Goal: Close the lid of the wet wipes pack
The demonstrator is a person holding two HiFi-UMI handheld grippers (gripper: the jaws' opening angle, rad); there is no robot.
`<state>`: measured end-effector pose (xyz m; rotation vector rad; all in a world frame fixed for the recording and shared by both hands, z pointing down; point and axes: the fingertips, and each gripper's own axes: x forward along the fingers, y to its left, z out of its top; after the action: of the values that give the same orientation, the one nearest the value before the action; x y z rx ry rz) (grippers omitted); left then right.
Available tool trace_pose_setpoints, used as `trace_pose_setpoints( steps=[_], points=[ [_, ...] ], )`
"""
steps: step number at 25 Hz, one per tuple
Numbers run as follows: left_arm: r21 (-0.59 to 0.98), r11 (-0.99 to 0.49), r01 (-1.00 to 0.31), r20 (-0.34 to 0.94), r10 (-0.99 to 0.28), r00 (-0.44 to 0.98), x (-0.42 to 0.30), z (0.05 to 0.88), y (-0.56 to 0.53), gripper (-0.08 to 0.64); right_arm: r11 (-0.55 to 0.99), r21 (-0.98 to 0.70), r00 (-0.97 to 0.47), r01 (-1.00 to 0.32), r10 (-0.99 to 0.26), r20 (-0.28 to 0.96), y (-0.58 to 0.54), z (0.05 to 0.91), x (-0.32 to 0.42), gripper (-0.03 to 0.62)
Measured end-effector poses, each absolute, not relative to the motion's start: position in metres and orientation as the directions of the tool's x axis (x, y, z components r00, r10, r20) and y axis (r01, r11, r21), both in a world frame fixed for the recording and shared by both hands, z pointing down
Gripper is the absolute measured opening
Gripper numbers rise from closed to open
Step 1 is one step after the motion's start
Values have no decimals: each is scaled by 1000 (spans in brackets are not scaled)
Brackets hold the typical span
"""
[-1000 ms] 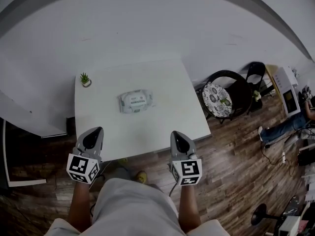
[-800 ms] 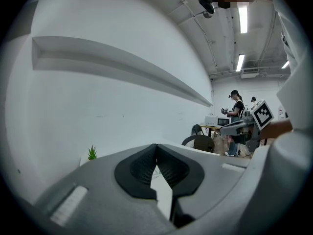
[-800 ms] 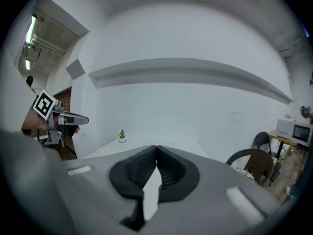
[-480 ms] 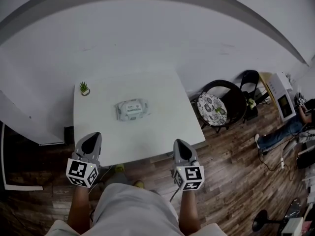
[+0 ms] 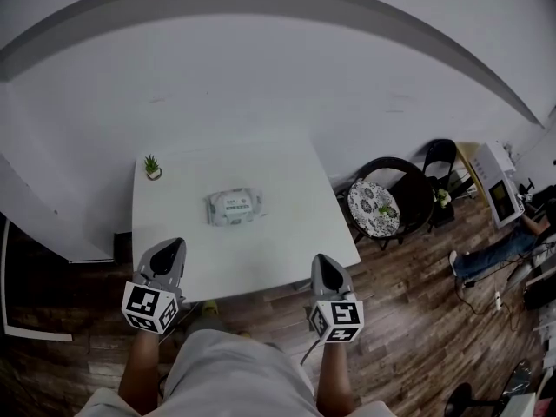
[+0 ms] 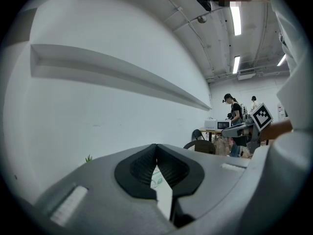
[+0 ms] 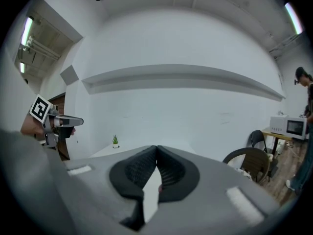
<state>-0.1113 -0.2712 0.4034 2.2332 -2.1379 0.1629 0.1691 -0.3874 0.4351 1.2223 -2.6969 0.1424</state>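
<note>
A pale green wet wipes pack (image 5: pixel 235 207) lies flat near the middle of the white table (image 5: pixel 287 250); whether its lid stands up I cannot tell from here. My left gripper (image 5: pixel 168 252) hovers shut over the table's near left edge, empty. My right gripper (image 5: pixel 324 268) is shut and empty at the near right edge. Both are well short of the pack. In the left gripper view a sliver of the pack (image 6: pixel 157 178) shows between the touching pads (image 6: pixel 142 166). The right gripper view shows its pads (image 7: pixel 168 168) pressed together.
A small potted plant (image 5: pixel 153 165) stands at the table's far left corner. A dark round chair (image 5: pixel 388 200) with a patterned cushion sits right of the table, another chair (image 5: pixel 443 163) behind it. A person (image 5: pixel 495 250) sits on the wood floor at far right. A white wall rises behind the table.
The view has shifted slightly; both grippers sit a little lower in the picture, nearer the table's front edge. The pack has not moved on the table.
</note>
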Motion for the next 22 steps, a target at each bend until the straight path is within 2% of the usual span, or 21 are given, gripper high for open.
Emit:
trace_pose_setpoints(
  steps=[22],
  points=[
    [-24, -44, -999, 62, -997, 43, -117, 390, -292, 6, 626, -41, -623, -779, -765, 161, -405, 429, 177, 3]
  ],
)
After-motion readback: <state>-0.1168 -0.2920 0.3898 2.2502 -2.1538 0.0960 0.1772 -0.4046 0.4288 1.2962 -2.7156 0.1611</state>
